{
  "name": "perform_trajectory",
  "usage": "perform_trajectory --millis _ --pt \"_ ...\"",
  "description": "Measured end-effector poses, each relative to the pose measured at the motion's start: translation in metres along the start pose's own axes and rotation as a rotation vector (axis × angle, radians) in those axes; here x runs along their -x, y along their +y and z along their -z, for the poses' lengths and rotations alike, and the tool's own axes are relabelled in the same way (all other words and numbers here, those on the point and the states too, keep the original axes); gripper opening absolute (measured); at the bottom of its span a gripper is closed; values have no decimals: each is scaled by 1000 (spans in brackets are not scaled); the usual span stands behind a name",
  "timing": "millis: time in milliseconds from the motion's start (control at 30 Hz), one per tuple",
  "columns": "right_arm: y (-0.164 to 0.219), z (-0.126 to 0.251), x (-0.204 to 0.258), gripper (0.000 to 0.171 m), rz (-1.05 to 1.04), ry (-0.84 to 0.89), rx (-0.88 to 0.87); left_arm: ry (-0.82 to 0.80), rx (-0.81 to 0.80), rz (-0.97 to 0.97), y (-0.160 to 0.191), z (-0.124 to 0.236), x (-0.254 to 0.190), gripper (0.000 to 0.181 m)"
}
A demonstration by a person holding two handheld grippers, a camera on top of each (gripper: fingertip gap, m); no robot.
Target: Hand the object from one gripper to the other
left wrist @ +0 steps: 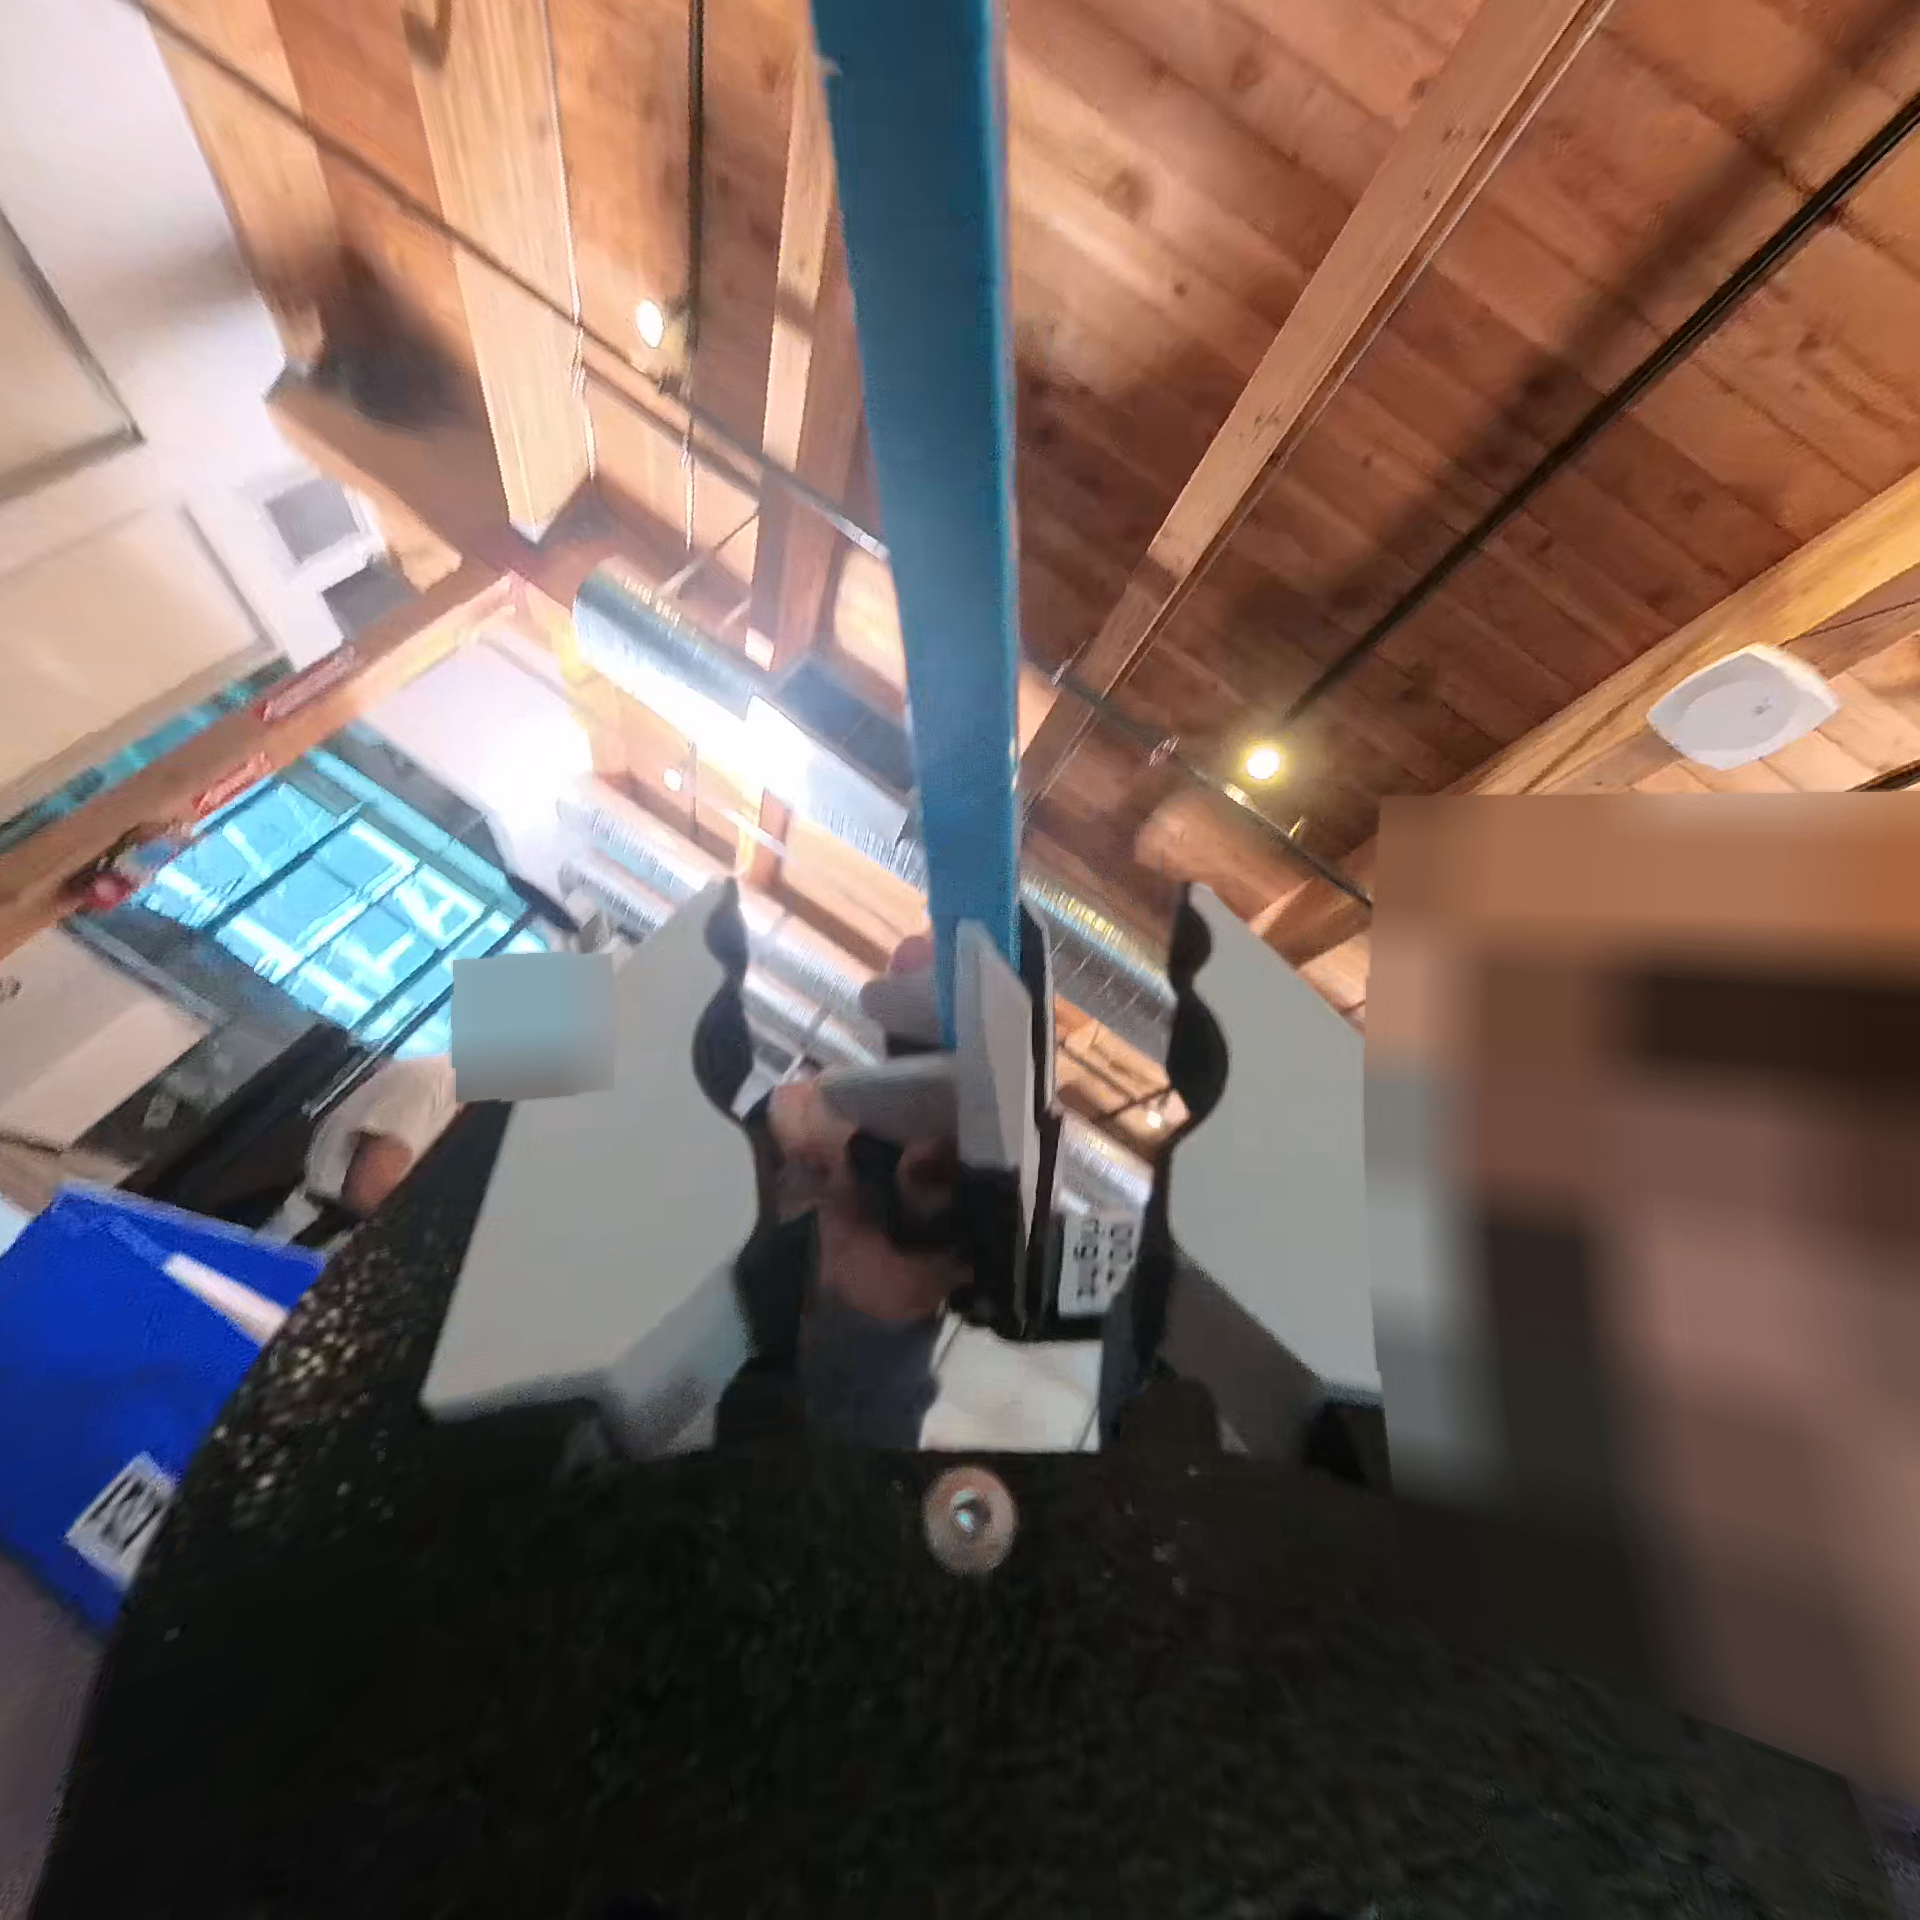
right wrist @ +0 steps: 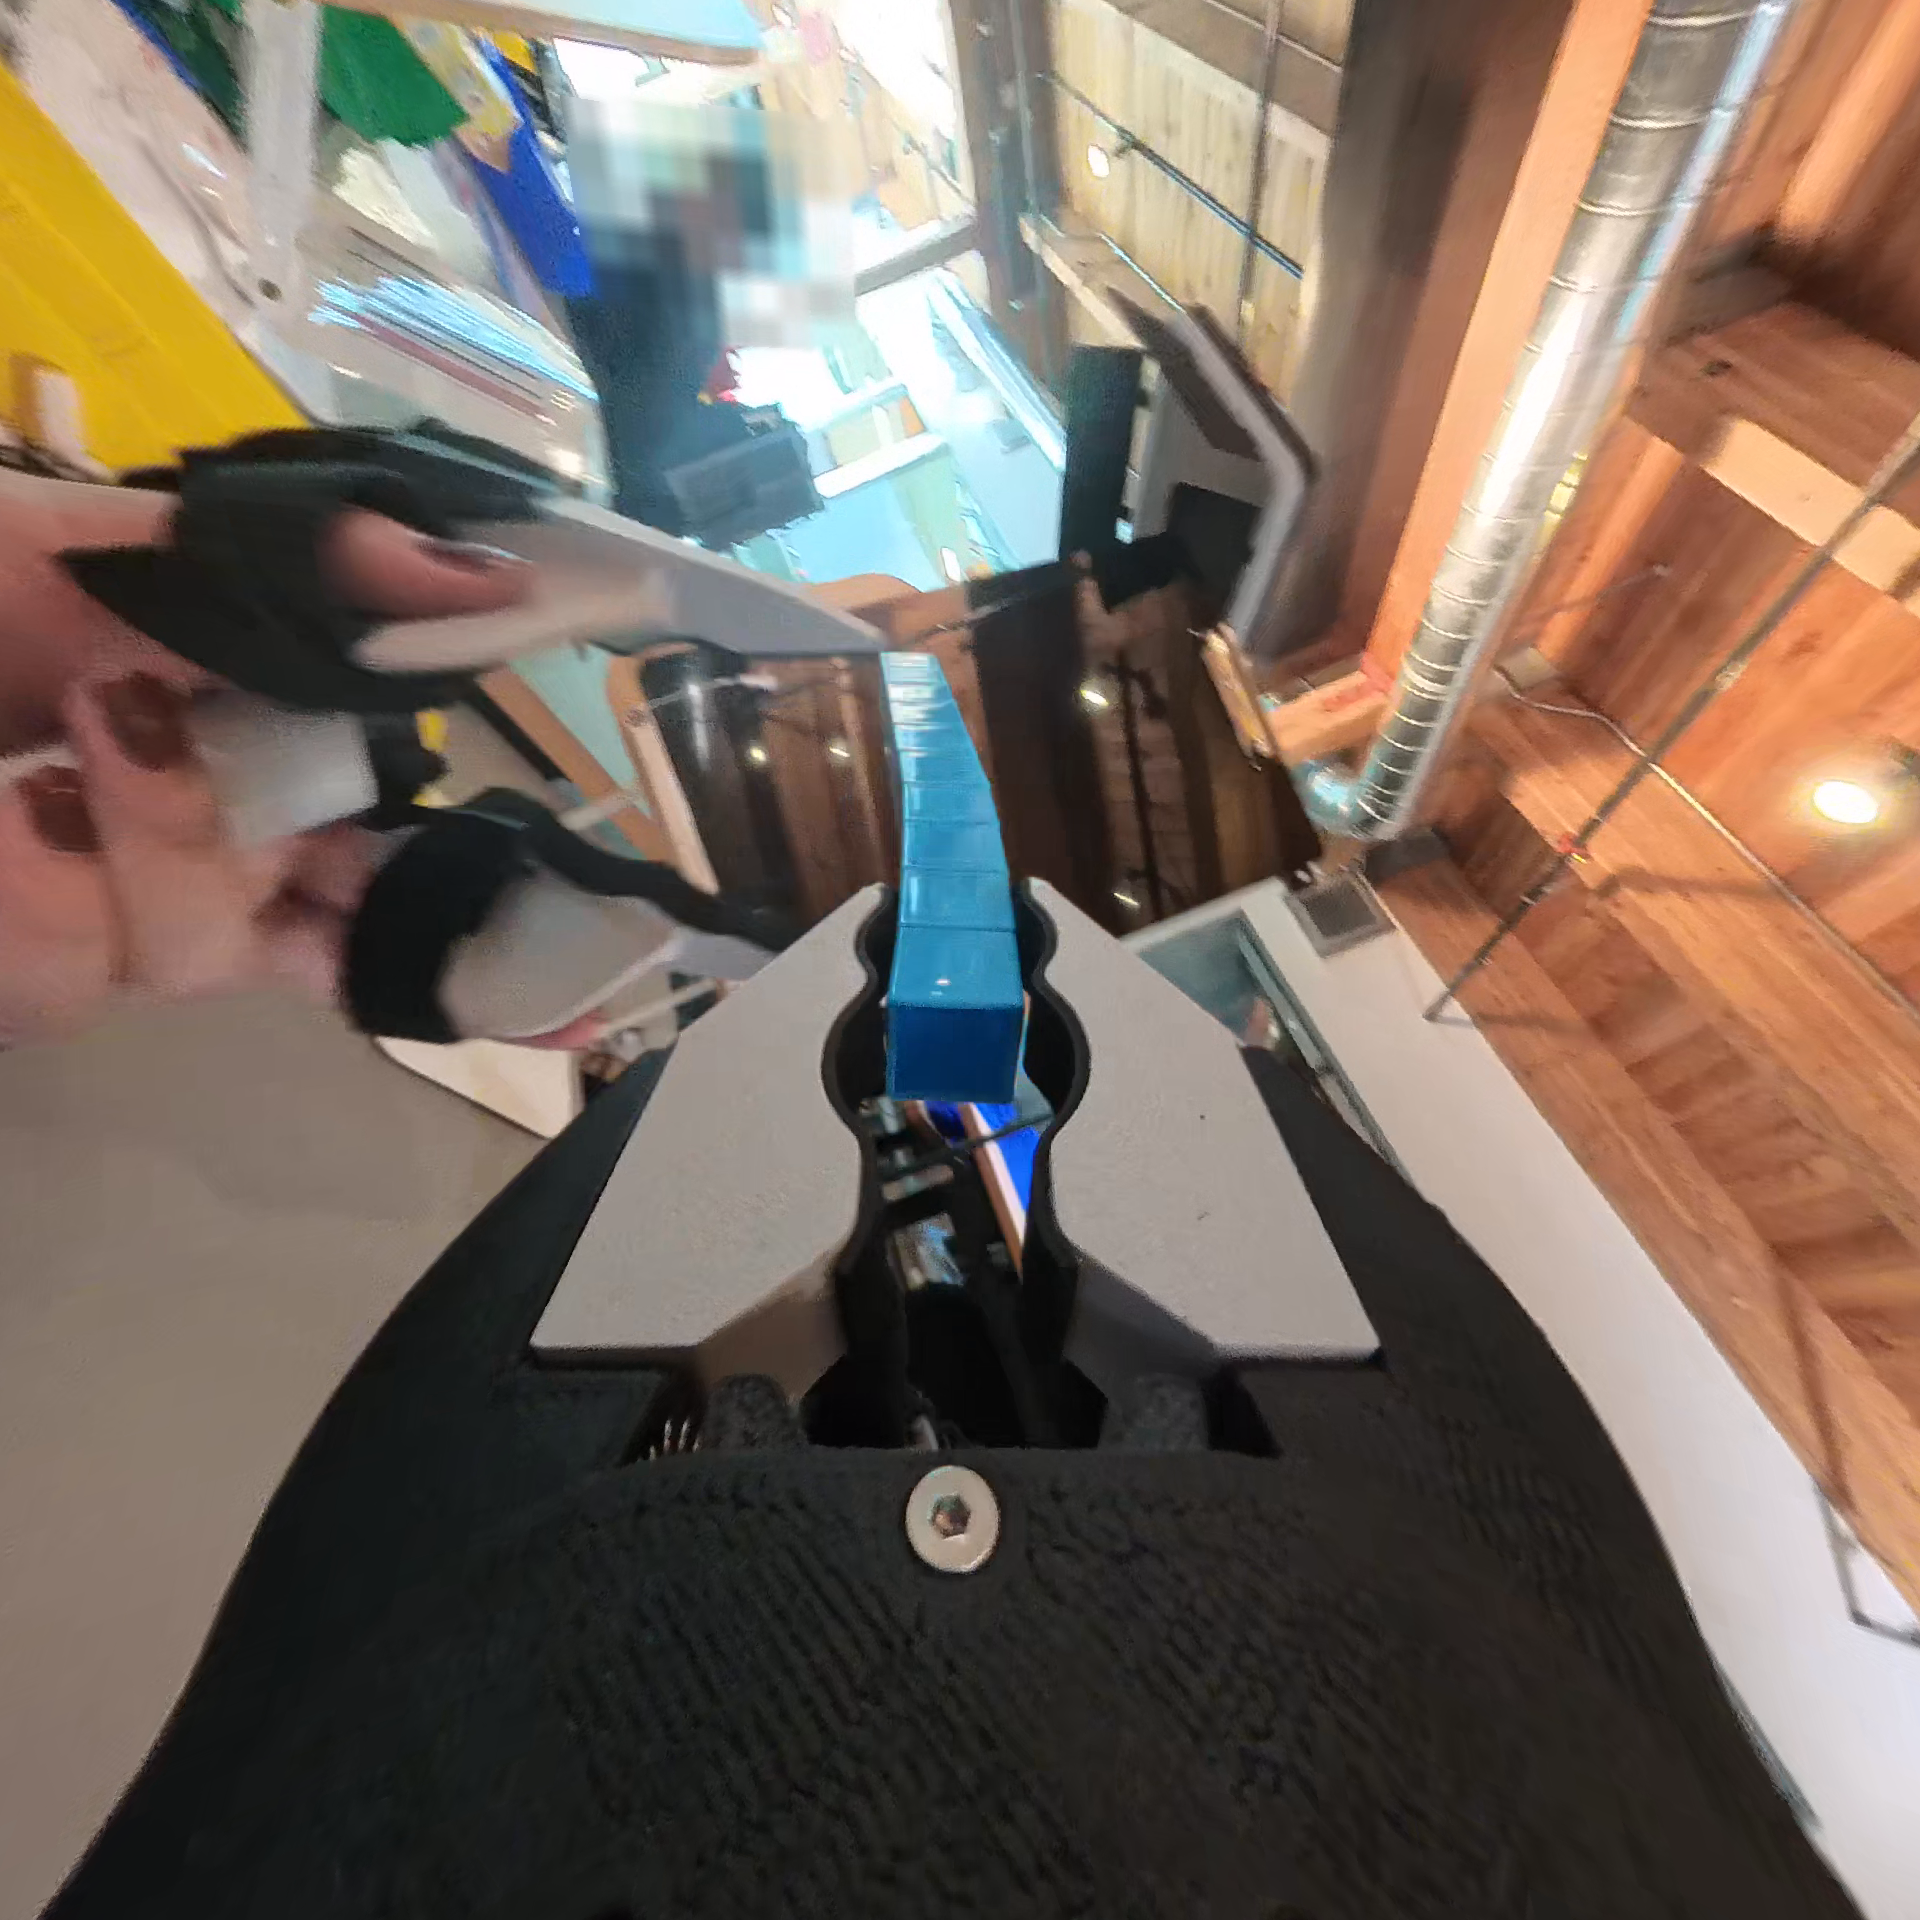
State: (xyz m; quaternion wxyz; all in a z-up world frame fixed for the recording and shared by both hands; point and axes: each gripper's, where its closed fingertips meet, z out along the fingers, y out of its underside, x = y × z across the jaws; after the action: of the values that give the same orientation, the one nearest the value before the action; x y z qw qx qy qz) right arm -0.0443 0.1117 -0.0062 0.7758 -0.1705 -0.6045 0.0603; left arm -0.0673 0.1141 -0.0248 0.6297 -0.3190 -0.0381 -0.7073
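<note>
Blue bar point(right wrist: 951, 914), the one long segmented stick we count, sits clamped between the closed fingers of our right gripper point(right wrist: 954, 935), its square end facing the camera. Its far end is cut off behind our left gripper point(right wrist: 727, 790), blurred beside the bar, spread wide and holding nothing. Beyond the bar, wooden ceiling beams point(left wrist: 1299, 343) and one metal duct point(right wrist: 1538, 416) show.

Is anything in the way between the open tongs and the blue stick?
Nothing visible is. The blue stick runs straight up between the open fingers of the left tongs, with only air on either side. The right tongs are shut on its other end, which shows between their fingers.
</note>
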Motion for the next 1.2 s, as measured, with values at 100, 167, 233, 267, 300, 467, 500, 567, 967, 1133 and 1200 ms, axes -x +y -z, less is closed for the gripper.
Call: perform_trajectory --millis 100,167,233,267,300,467,500,567,967,1133,1200 --pt "24 36 -45 21 -17 165 96 -63 79 -68 14 9 16 82" --pt "48 72 -75 21 -39 283 212 -125 91 -169 14 20 29 83" --pt "76 114 -98 21 -77 383 361 -168 94 -235 11 29 38 76" --pt "90 137 -106 21 -92 429 442 -184 93 -242 10 33 42 75" --pt "102 160 -113 20 -104 474 523 -191 94 -239 9 36 45 74" --pt "142 255 -124 20 -212 648 834 -214 97 -191 9 47 59 70" --pt "151 267 -121 20 -248 658 890 -218 101 -185 10 48 61 68" --pt "170 281 -113 20 -313 650 983 -213 109 -180 12 49 62 63" --pt "288 318 -30 20 -771 421 1275 -208 104 -190 11 53 63 50" --pt "301 343 11 22 -997 379 1401 -211 116 -173 15 53 65 49" --pt "298 344 22 39 -1091 366 1402 -212 121 -176 17 53 63 49"
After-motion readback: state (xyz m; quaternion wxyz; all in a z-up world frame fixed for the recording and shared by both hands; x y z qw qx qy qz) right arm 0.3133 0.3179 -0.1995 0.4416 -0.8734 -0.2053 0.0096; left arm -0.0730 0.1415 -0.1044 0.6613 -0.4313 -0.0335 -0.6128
